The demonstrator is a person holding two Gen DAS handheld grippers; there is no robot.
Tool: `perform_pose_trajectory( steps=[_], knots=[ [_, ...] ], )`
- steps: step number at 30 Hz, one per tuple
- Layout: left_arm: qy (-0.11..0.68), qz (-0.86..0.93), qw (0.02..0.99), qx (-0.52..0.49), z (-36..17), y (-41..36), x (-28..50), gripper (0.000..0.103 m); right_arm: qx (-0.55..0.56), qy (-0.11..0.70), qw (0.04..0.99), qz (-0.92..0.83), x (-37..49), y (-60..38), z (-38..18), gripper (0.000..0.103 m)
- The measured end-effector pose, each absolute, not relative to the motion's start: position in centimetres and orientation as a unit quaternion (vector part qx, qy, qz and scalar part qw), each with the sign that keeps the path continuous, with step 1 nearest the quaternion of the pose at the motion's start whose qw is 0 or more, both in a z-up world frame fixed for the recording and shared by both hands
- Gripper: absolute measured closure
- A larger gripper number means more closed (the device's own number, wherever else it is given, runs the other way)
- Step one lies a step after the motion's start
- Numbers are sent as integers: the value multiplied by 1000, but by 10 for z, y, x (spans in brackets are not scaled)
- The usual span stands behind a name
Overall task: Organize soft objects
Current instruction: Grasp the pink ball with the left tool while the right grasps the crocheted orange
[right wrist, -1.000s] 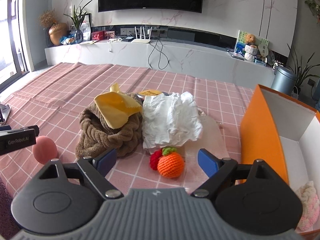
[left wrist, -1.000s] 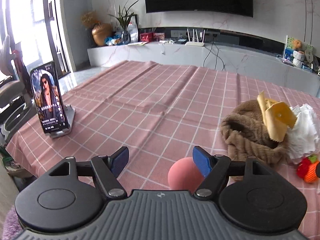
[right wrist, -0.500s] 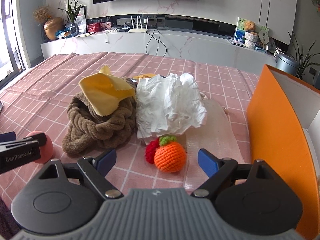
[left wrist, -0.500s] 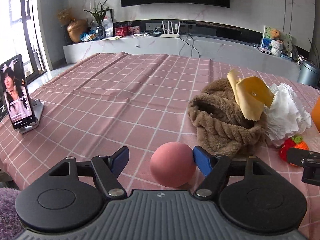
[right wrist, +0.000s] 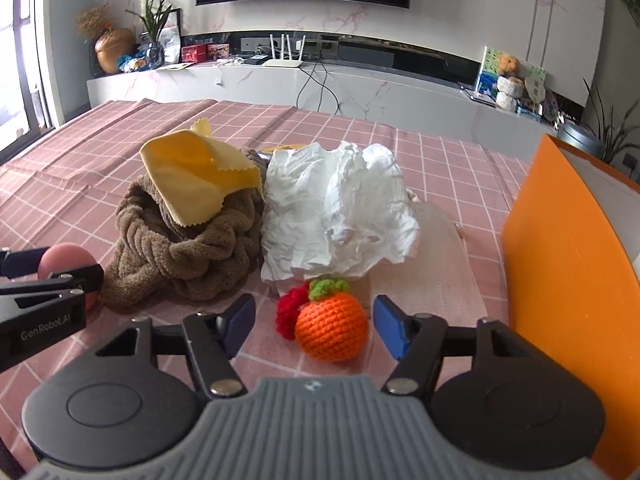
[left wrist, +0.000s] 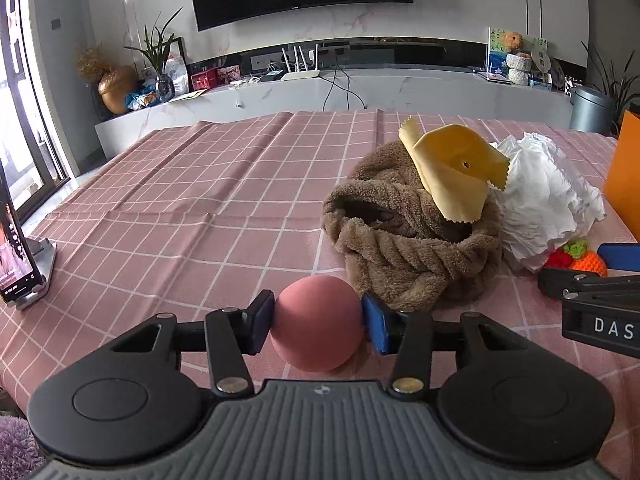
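Observation:
My left gripper (left wrist: 318, 322) is shut on a pink ball (left wrist: 318, 322), its blue pads touching both sides; the ball rests on the pink checked tablecloth (left wrist: 208, 200). The ball also shows in the right wrist view (right wrist: 70, 260). My right gripper (right wrist: 314, 322) is open around a crocheted orange fruit (right wrist: 332, 330) with a red piece (right wrist: 290, 312) beside it. Behind lie a brown braided plush cloth (right wrist: 188, 248), a yellow cloth (right wrist: 196, 176) on it, and a crumpled white cloth (right wrist: 340, 208).
An orange box (right wrist: 568, 280) with a white inside stands at the right. A phone on a stand (left wrist: 18, 256) is at the table's left edge. A pale flat cloth (right wrist: 432, 280) lies under the white cloth. A marble TV bench is behind the table.
My left gripper closed on the pink ball. My right gripper moved forward, so the orange fruit now sits between its open fingers.

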State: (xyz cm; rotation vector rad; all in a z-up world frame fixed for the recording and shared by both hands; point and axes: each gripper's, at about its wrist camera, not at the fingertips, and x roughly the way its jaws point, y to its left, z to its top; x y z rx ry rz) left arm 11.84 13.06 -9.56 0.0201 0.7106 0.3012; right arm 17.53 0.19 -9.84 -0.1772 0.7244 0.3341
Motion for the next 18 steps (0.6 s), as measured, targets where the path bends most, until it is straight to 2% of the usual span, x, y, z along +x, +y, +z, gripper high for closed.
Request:
perform_pose_trajectory(
  steps=[5,7,9,18],
  knots=[
    [349,151,925,11,-98,133,122,47,-103,352,917,157,181,7,-105,42],
    [347,151,926,9,-98,135,122,46,-106,356,916,153,184,6,-107,48],
    [347,150,926,9,-99,136,123,46,-109,353,916,156,183,5,-107,49],
    [344,146,927,19,-88,130,113,51,-108,340,914,193,160,9,-88,50]
  ],
)
